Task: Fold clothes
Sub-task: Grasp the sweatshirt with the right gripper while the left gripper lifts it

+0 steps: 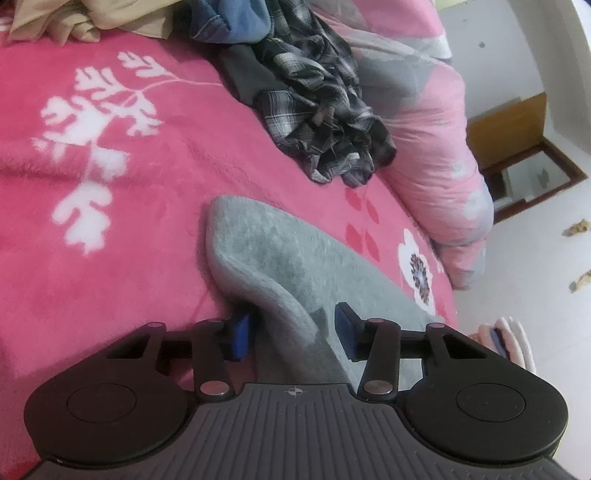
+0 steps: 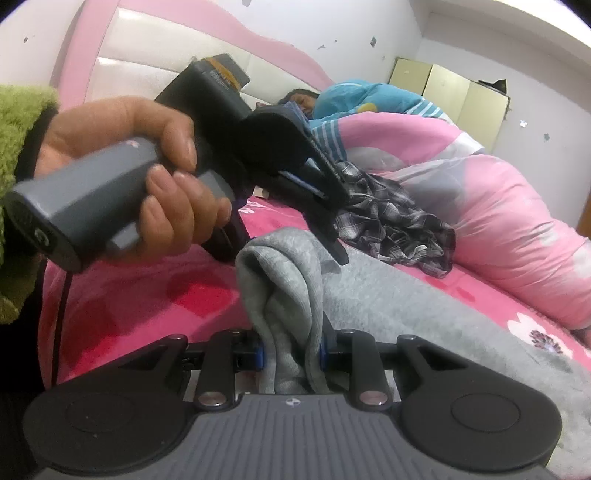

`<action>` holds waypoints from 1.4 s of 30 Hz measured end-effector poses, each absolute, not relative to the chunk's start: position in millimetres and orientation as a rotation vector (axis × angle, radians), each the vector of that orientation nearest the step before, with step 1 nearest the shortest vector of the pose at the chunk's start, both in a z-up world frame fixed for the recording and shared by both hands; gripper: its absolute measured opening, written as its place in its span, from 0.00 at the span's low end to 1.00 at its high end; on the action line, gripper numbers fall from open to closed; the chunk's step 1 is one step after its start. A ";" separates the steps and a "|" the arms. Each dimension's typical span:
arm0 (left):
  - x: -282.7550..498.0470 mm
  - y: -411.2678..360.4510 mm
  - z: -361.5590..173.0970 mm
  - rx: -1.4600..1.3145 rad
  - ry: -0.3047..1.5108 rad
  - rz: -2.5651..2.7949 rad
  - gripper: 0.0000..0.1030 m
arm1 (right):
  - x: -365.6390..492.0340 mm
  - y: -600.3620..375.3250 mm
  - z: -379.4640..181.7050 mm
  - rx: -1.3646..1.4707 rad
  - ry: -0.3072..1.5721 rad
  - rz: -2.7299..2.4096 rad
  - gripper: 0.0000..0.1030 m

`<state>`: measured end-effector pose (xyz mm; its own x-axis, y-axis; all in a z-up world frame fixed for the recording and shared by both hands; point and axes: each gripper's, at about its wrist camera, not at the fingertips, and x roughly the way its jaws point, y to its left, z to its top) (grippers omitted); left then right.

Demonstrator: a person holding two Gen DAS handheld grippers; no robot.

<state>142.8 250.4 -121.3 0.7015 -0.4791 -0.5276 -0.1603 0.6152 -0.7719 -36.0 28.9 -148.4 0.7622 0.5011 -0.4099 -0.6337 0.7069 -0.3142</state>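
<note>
A grey garment [image 1: 280, 254] lies on the pink flowered blanket [image 1: 129, 266], with one edge pulled up into a ridge. My left gripper [image 1: 293, 332] straddles that ridge: its left blue pad [image 1: 240, 336] touches the fold, while a gap shows beside the right pad [image 1: 347, 328], so it is open. In the right wrist view a hand [image 2: 140, 177] in a green fleecy sleeve holds the left gripper [image 2: 338, 247], its fingertips down at the grey garment [image 2: 424, 306]. My right gripper [image 2: 291, 352] is shut on a bunched fold of the same garment.
A crumpled plaid shirt [image 1: 325, 122] lies beyond the garment, against a pink quilt [image 1: 436, 147]. Beige [image 1: 74, 18] and blue clothes [image 1: 236, 22] are piled farther back. A person [image 2: 362, 99] lies under the quilt by the headboard [image 2: 147, 74]. The bed edge and floor [image 1: 535, 258] are at right.
</note>
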 end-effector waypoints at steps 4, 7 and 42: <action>137.8 246.6 -115.2 -0.903 0.795 -0.151 0.30 | -34.1 26.1 -145.1 -0.419 0.312 0.650 0.22; 134.5 235.4 -96.9 -0.833 0.762 -0.120 0.22 | -30.2 20.2 -137.0 -0.354 0.317 0.655 0.21; 225.0 -136.6 11.1 0.045 0.663 -0.451 0.10 | 24.5 -284.7 -98.7 0.611 0.217 0.226 0.18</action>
